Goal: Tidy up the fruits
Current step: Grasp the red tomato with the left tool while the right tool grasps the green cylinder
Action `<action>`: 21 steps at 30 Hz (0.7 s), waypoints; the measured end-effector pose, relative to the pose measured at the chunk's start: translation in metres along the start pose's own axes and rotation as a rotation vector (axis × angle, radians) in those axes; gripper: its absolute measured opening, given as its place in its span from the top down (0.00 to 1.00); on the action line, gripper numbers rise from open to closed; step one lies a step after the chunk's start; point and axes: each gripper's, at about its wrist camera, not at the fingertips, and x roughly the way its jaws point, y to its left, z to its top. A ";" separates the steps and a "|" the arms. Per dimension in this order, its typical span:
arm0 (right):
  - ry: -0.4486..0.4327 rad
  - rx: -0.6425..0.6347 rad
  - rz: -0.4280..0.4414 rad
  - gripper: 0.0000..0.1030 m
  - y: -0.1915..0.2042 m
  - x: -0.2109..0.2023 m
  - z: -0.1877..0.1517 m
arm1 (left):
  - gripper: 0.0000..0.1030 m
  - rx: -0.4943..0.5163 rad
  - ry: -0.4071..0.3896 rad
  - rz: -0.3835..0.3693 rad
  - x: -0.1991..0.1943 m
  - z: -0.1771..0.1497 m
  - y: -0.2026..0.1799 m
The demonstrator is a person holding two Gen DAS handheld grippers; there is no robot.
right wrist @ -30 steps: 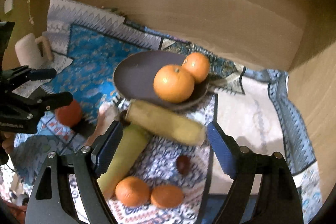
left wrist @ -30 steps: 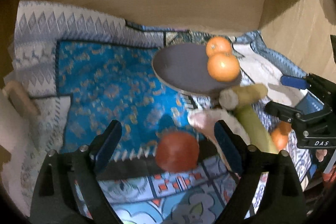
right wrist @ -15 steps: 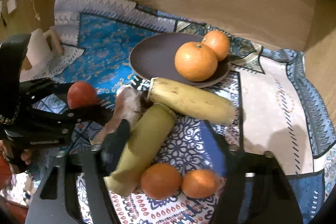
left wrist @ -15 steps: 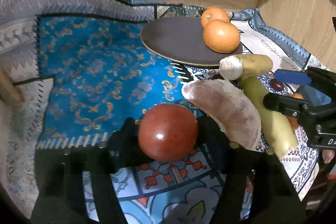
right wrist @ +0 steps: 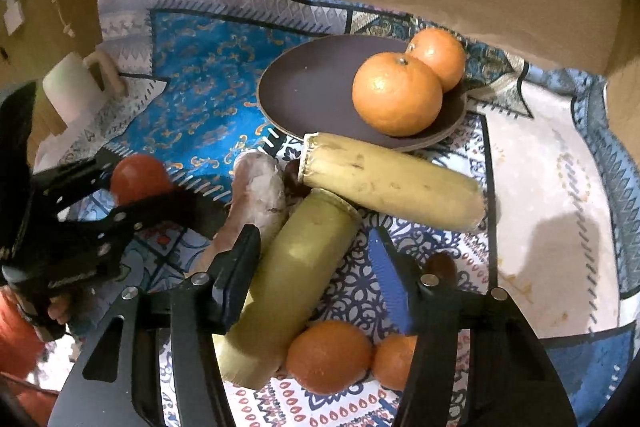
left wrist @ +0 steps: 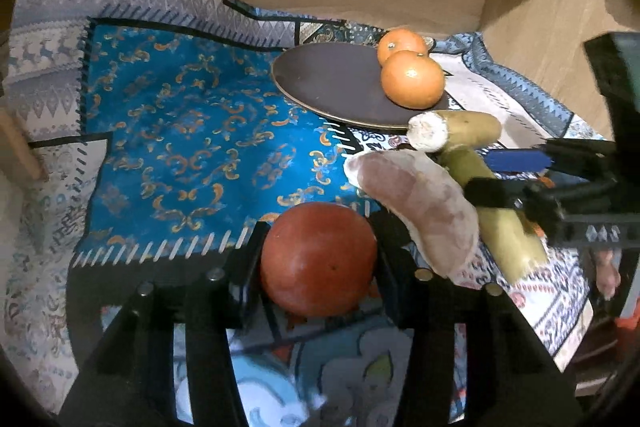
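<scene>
A round red fruit [left wrist: 316, 263] lies on the patterned cloth, and my left gripper [left wrist: 319, 227] is closing on it, both pads touching its sides. From the right wrist view, that gripper [right wrist: 140, 187] and the red fruit [right wrist: 138, 173] sit at the left. My right gripper [right wrist: 313, 233] straddles a greenish banana piece [right wrist: 296, 267] with jaws still closing. The left pad touches it and a gap shows beside the blue right pad. A dark plate [right wrist: 304, 87] holds two oranges [right wrist: 396, 93]. A yellow banana piece [right wrist: 392, 183] lies against the plate's near rim.
A pale pinkish tuber-shaped piece [left wrist: 424, 203] lies between the two grippers. Two loose oranges [right wrist: 328, 355] and a small dark fruit [right wrist: 440, 265] rest near my right gripper. A white roll on a wooden holder [right wrist: 68, 87] stands at the left. Wooden walls close the back and right.
Both pairs of jaws have narrowed. The left gripper moved forward until the red fruit sat between its fingers. The right gripper tipped down over the greenish banana piece.
</scene>
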 end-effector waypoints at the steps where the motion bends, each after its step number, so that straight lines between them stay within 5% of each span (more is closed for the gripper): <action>1: 0.009 0.008 0.016 0.53 0.000 0.000 0.000 | 0.52 0.002 -0.005 -0.001 -0.004 -0.002 0.001; 8: 0.008 -0.033 -0.047 0.62 0.018 -0.001 -0.002 | 0.52 -0.004 -0.030 -0.006 -0.024 -0.020 0.009; 21: 0.088 -0.012 -0.118 0.64 0.022 0.002 0.006 | 0.52 0.018 -0.065 0.002 -0.040 -0.042 0.017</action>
